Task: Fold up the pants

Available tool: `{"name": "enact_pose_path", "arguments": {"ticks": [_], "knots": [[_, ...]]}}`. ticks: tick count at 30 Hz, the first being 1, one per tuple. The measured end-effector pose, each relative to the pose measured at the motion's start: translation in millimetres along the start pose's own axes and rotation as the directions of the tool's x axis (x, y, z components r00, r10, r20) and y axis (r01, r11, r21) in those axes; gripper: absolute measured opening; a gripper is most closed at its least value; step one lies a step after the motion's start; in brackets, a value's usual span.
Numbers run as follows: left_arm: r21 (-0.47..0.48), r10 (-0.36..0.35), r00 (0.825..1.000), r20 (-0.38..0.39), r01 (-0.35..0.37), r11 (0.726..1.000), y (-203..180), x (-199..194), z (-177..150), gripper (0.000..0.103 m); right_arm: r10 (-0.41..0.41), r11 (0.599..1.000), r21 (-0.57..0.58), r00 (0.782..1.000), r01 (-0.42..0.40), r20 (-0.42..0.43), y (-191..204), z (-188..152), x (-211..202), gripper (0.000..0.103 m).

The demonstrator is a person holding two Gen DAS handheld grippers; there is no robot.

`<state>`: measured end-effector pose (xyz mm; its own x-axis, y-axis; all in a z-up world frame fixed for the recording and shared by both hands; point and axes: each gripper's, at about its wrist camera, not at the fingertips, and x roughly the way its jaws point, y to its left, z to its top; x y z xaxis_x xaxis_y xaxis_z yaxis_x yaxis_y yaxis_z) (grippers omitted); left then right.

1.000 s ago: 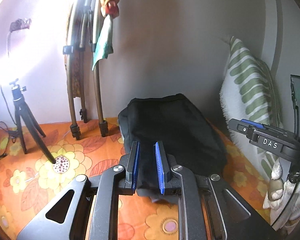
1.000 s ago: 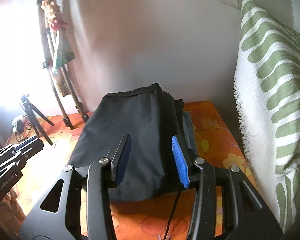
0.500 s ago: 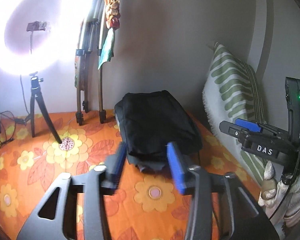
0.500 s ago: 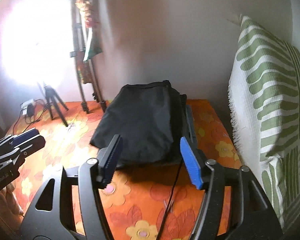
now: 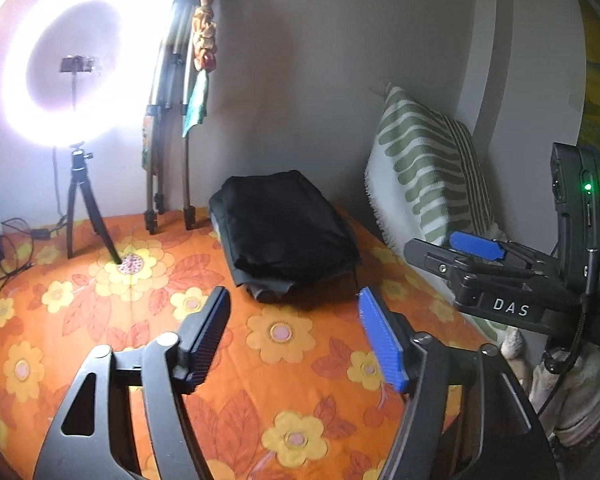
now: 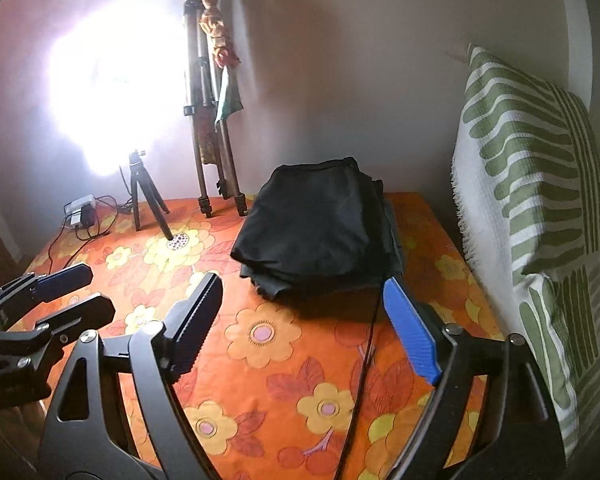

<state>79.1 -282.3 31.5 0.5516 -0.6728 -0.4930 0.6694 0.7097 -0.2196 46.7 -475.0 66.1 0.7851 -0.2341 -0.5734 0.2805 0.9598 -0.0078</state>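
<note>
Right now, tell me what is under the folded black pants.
The folded black pants lie on the orange floral sheet, which shows all around them. A thin black cable runs up to their near edge. What lies directly beneath the pile is covered.

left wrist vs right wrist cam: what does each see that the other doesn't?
Left wrist only: the ring light's full ring with a phone holder inside it, and the right tool from the side. Right wrist only: the left tool from the side, and a thin black cable across the bedspread. Both: folded black pants, floral bedspread, tripods, green-striped pillow. Both tools' jaws are opening, with nothing between them.
</note>
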Motion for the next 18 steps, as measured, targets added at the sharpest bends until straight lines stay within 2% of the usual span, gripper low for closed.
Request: {"name": "enact_pose_path", "arguments": {"ticks": [4, 10, 13, 18], "knots": [[0.004, 0.003, 1.000, 0.002, -0.003, 1.000, 1.2, -16.1, -14.0, 0.071, -0.003, 1.000, -0.013, 1.000, 0.003, 0.016, 9.8, -15.9, -19.3, 0.095], [0.034, 0.017, 1.000, 0.005, -0.017, 0.999, 0.9, -30.4, -35.0, 0.072, -0.002, 1.000, -0.023, 1.000, 0.003, 0.019, 22.1, -37.3, -34.8, 0.096], [0.049, 0.036, 0.999, 0.015, -0.036, 0.998, -1.0, -36.5, -43.7, 0.082, 0.009, 1.000, -0.024, 1.000, -0.008, 0.022, 27.5, -47.0, -41.8, 0.097], [0.056, 0.068, 0.997, 0.023, -0.069, 0.996, -2.9, -46.2, -48.9, 0.082, 0.012, 1.000, -0.027, 1.000, -0.011, 0.028, 35.6, -57.4, -47.9, 0.098]]}}
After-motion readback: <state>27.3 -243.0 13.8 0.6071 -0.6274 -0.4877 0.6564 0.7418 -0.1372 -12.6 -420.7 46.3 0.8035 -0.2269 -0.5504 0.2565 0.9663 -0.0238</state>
